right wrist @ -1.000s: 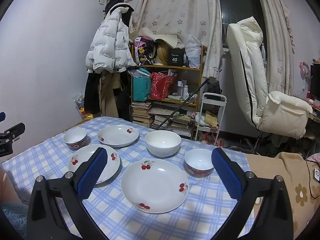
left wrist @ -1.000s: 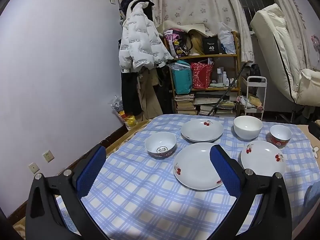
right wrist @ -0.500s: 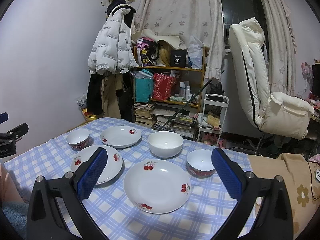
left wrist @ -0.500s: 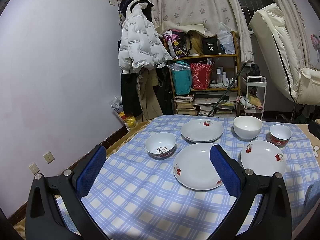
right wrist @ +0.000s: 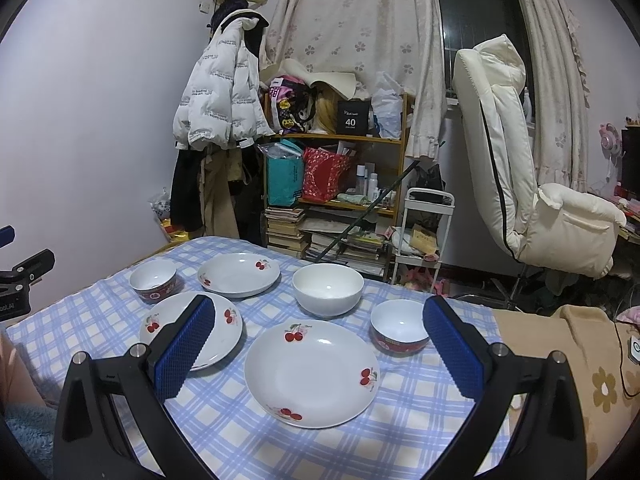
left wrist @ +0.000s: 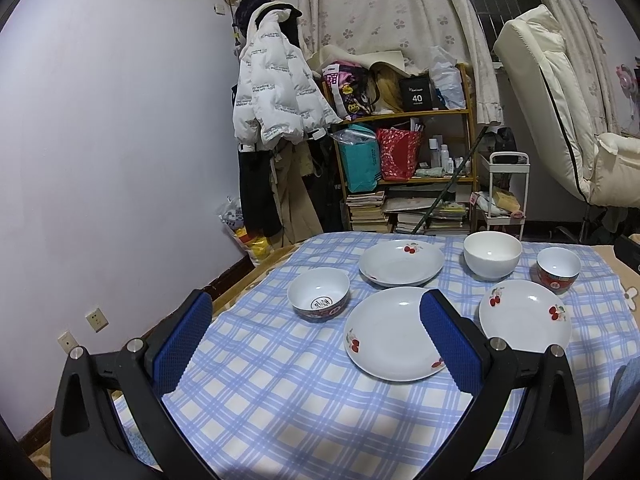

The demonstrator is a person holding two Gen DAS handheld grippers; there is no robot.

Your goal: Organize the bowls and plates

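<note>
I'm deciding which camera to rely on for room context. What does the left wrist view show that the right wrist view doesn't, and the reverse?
Only the left wrist view shows the wall sockets low on the wall and a Chinese character inside the patterned bowl. Only the right wrist view shows the pink fan, the flowered blanket past the tablecloth and part of the other claw's body. Both show all three cherry plates, all three bowls, the white puffer jacket, the cluttered shelf and the cream recliner, each seen between an open claw's blue pads.

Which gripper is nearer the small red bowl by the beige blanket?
Right. The right gripper has the small red bowl just inside its right finger; the left gripper views it far across the table.
</note>
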